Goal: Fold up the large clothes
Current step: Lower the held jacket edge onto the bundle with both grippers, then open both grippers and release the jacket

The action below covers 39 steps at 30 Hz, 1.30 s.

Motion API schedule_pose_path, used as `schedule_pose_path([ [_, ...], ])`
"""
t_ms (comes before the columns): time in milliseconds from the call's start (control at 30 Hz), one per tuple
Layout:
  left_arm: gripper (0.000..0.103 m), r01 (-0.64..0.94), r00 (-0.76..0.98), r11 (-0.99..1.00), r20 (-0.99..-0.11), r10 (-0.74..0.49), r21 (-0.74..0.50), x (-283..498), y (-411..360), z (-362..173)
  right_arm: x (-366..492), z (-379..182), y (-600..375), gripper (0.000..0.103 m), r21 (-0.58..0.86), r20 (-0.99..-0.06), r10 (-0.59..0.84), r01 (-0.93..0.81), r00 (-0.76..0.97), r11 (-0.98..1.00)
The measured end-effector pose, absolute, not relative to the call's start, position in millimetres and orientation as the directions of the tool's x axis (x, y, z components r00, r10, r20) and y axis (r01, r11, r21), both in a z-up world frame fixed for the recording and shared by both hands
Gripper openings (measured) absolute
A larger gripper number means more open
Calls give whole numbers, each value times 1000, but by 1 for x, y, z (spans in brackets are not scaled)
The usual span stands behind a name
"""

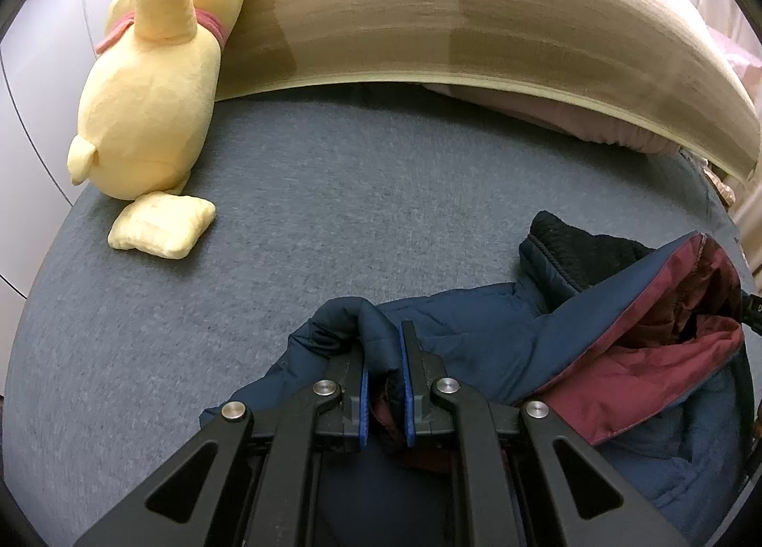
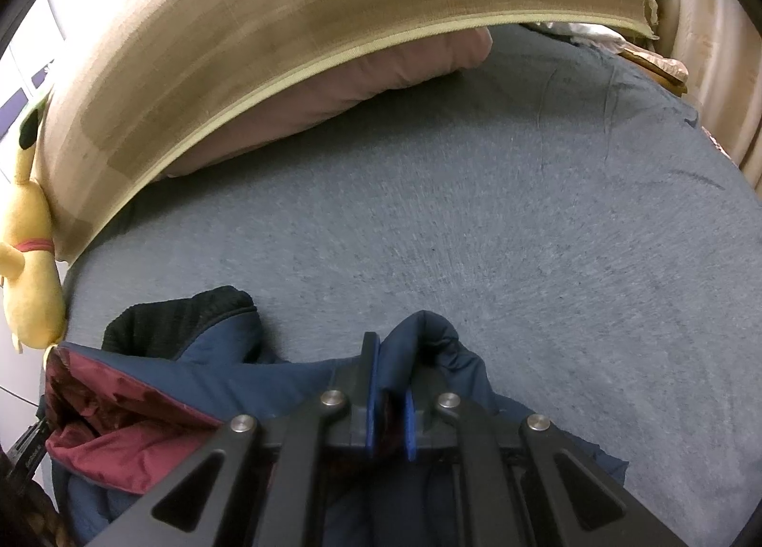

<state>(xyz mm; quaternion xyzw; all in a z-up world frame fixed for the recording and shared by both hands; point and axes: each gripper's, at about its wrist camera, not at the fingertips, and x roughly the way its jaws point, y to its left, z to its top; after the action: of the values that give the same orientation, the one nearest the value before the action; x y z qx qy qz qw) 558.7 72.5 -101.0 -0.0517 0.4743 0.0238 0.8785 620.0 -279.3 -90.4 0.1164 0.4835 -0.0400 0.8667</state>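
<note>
In the left wrist view, low on the grey-blue bed sheet (image 1: 333,194), the left gripper (image 1: 384,359) is pinching a bunched fold of the navy padded jacket (image 1: 481,332) between its blue pads. Jaws are standing close together with cloth filling the gap, so clenched on fabric. The bulk of the jacket is lying to this gripper's right, running across the frame: black knit collar (image 1: 571,247) farther out, maroon lining (image 1: 666,356) gaping at the right edge. A yellow plush toy (image 1: 157,85) is resting well apart at upper left, against a tan woven mat (image 1: 476,13).

In the right wrist view, at the bottom centre, the right gripper (image 2: 389,368) is likewise gripping a raised navy fold, jaws nearly together around it. Here the jacket is spreading to this gripper's left, collar (image 2: 181,313) and lining (image 2: 119,413) both on that side; open sheet is stretching ahead toward the mat (image 2: 285,23) and a pinkish pillow (image 2: 357,80) under it.

Judgement: the garment's long axis is running side to side between the two grippers, each holding one end of the same near edge. Neither looks nearer the far side, so the coming fold seems to depend on both carrying that edge forward together.
</note>
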Motion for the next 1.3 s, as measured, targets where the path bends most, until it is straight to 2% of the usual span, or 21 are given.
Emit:
schedule_pose_path([
  [567,11,-81,514,995,-858,-5,-54,573,70,-115,634,-101,-280,9,171,-871,46,212,489,962],
  [800,12,-89,508,994,-861,-12,-66,576,71,-115,637,-103,-295,13,260,-868,112,249,484,933],
  [1033,14,-123,527,974,-844,-100,-192,571,91,-106,633,-97,-319,21,407,-833,234,268,502,873],
  [1067,16,-127,529,967,-840,-121,-219,570,95,-102,633,-95,-322,24,429,-824,252,269,507,863],
  [1100,18,-131,533,958,-833,-149,-254,570,99,-99,632,-93,-327,40,469,-807,286,266,517,842],
  [1133,23,-131,535,951,-828,-171,-281,569,102,-96,629,-90,-327,61,504,-788,315,259,529,824],
  [1167,25,-130,540,942,-819,-195,-310,568,105,-93,627,-86,-328,103,541,-764,345,248,545,804],
  [1233,37,-120,551,924,-799,-242,-363,566,111,-86,625,-76,-333,103,599,-705,366,233,608,766],
  [1300,42,-106,566,910,-776,-277,-402,563,116,-78,625,-71,-340,103,663,-656,410,225,633,714],
])
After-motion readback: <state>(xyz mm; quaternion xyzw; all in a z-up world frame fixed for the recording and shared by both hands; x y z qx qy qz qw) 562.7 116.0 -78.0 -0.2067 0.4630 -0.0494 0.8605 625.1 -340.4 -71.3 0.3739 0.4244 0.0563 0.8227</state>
